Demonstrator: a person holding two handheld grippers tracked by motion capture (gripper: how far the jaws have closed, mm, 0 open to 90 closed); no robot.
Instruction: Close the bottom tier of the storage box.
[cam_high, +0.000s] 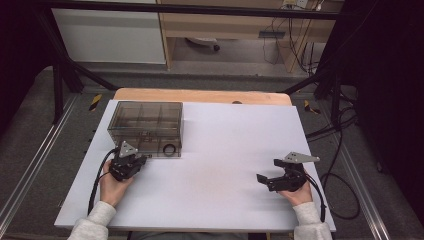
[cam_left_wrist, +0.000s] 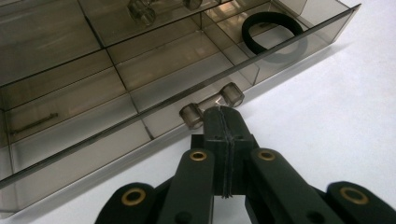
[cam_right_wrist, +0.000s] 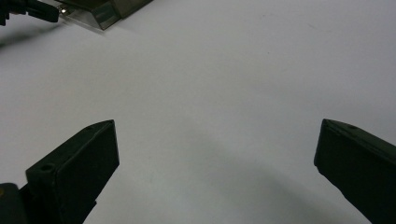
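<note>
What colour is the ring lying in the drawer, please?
Black; the ring shows best in the left gripper view.

Two forearms in pale sleeves enter from 6 o'clock. The left hand, at about 8 o'clock, grips the left gripper, which points toward 1 o'clock; its jaws are pressed together, pad faces meeting along one seam. The right hand, at about 4 o'clock, carries the right gripper, aimed toward 9 o'clock, its jaws spread wide with nothing between them.
</note>
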